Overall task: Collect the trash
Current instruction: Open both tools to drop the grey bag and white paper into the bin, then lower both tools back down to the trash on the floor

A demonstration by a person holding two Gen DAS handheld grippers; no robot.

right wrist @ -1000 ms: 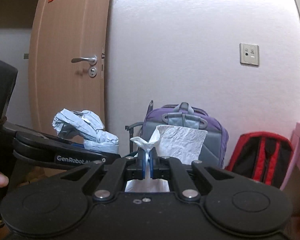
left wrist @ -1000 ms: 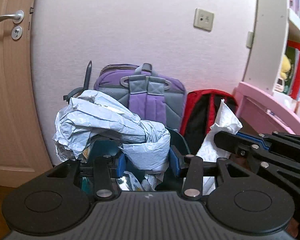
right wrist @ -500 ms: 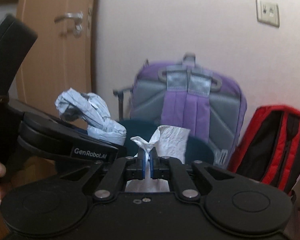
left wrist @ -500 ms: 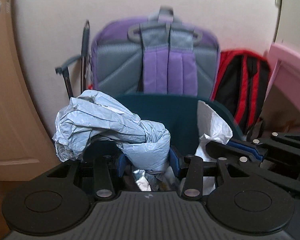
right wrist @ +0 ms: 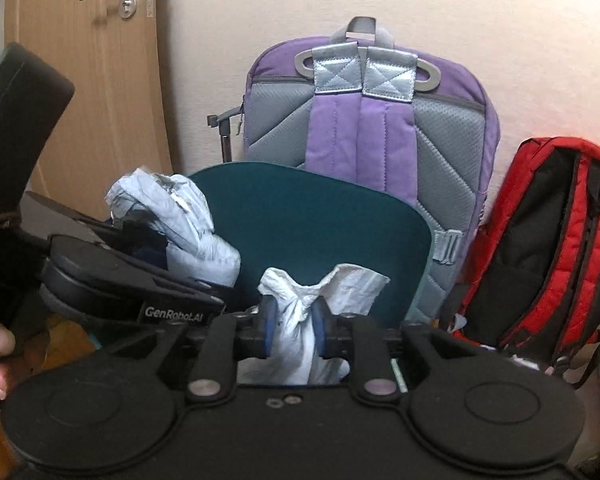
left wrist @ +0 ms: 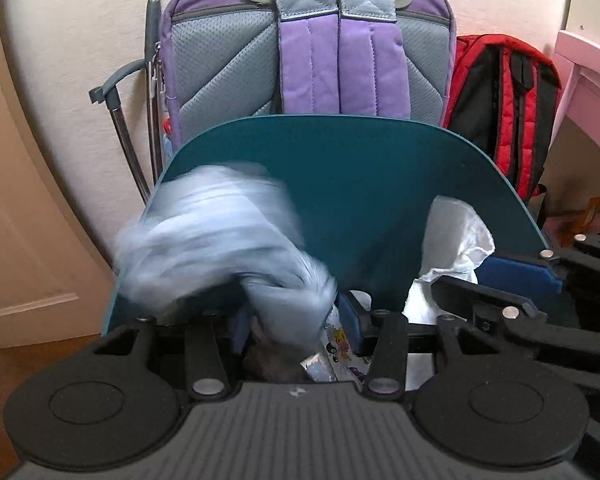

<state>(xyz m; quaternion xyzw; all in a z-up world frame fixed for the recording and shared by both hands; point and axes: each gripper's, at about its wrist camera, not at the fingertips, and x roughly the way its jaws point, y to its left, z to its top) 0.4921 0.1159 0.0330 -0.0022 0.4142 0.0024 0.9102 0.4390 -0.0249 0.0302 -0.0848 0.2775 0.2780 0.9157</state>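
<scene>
My left gripper [left wrist: 292, 320] opening, crumpled pale-blue plastic bag [left wrist: 224, 248] between jaws; right gripper [right wrist: 292, 320] opening around white crumpled tissue [right wrist: 304, 320], over teal bin [right wrist: 320, 220].

Pale wall [right wrist: 440, 8], wooden door [right wrist: 80, 92] (lever handle), pink furniture [left wrist: 588, 76].

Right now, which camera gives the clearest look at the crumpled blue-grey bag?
The right wrist view: the crumpled blue-grey bag is sharp there, over the teal bin, by the left hand-held gripper. The left wrist view shows it closer but motion-blurred.
</scene>
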